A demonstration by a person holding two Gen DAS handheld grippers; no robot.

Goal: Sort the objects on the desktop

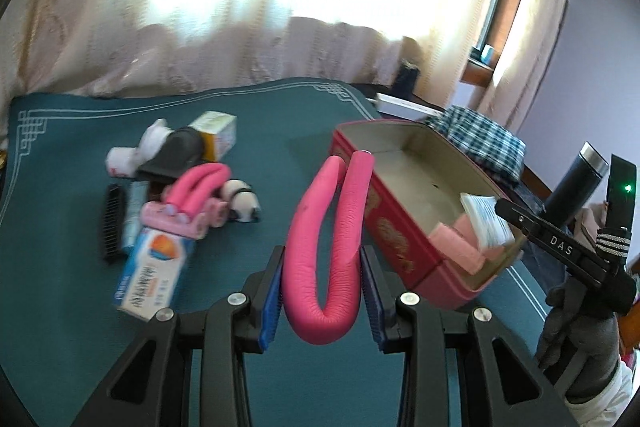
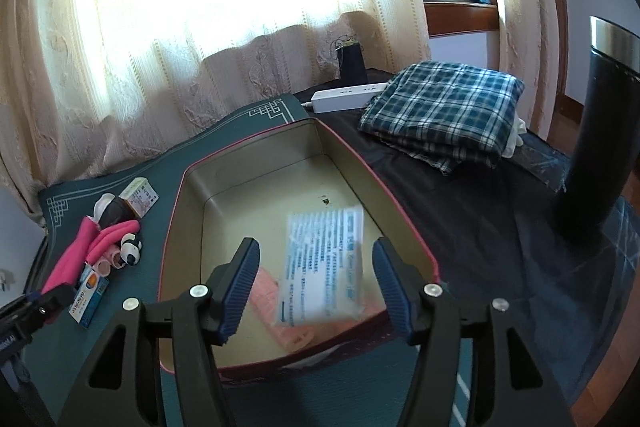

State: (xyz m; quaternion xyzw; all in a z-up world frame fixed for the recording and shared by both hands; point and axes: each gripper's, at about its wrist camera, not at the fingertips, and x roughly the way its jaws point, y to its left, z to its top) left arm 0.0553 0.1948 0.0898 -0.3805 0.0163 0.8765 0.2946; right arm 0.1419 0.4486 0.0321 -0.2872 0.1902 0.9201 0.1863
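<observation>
Left of our left gripper (image 1: pixel 322 293): a black comb (image 1: pixel 113 223), a blue-and-white box (image 1: pixel 152 273), a pink foam loop (image 1: pixel 202 183) on pink rollers, and a panda figure (image 1: pixel 242 203), heaped on the teal mat (image 1: pixel 60 187). Between its blue pads: a bent pink foam roller (image 1: pixel 334 231), pinched at both sides. Just right of it: the red tin (image 1: pixel 394 227). Our right gripper (image 2: pixel 316 289) hangs over the tin, fingers spread wide, touching nothing; beneath it lie a white printed packet (image 2: pixel 324 267) and a pink piece (image 2: pixel 268 293). Further right: folded plaid cloth (image 2: pixel 444 107), a black tumbler (image 2: pixel 600 123).
</observation>
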